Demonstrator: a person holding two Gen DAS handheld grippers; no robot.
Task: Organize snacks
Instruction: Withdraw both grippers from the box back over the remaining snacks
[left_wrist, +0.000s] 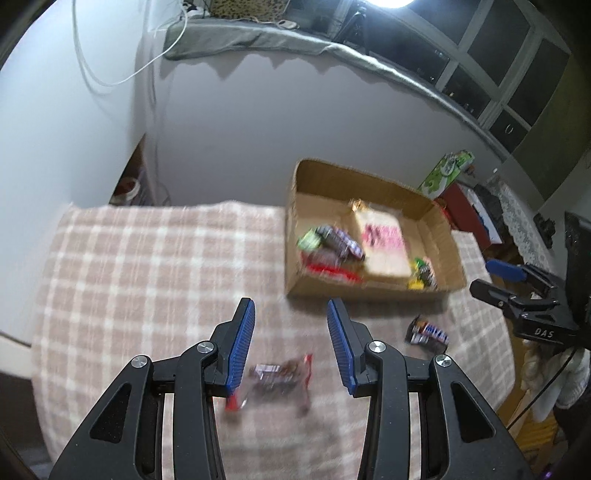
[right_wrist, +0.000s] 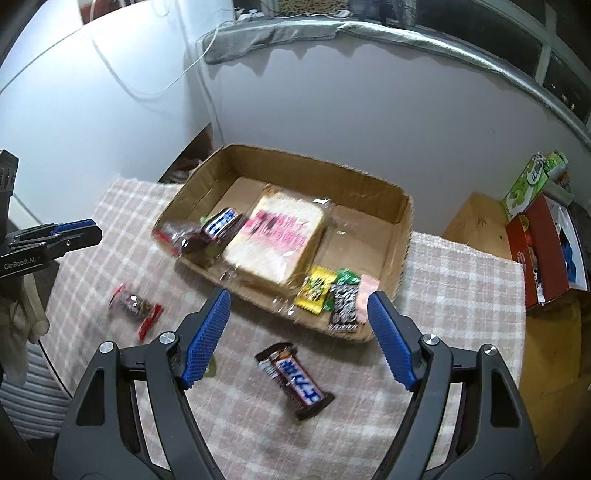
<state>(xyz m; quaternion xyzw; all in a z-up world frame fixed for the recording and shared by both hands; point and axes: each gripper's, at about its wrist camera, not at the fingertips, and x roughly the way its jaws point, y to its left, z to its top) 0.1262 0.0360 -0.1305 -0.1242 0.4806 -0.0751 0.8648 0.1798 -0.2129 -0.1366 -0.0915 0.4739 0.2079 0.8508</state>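
Observation:
A cardboard box (right_wrist: 400, 229) sits on the checked cloth and holds a bagged bread slice (right_wrist: 275, 240), a Snickers bar (right_wrist: 221, 223) and several small packets (right_wrist: 328, 293). It also shows in the left wrist view (left_wrist: 443, 243). My right gripper (right_wrist: 299, 314) is open above a loose Snickers bar (right_wrist: 295, 374). My left gripper (left_wrist: 291, 321) is open above a red-ended clear snack pack (left_wrist: 280, 376), which also shows in the right wrist view (right_wrist: 135, 306). The loose Snickers bar (left_wrist: 428, 330) lies right of my left gripper.
The checked cloth (left_wrist: 147, 266) covers the table against a white wall. A red open box (right_wrist: 543, 251) and a green carton (right_wrist: 526, 184) stand at the right. The left gripper (right_wrist: 55, 240) shows at the right wrist view's left edge.

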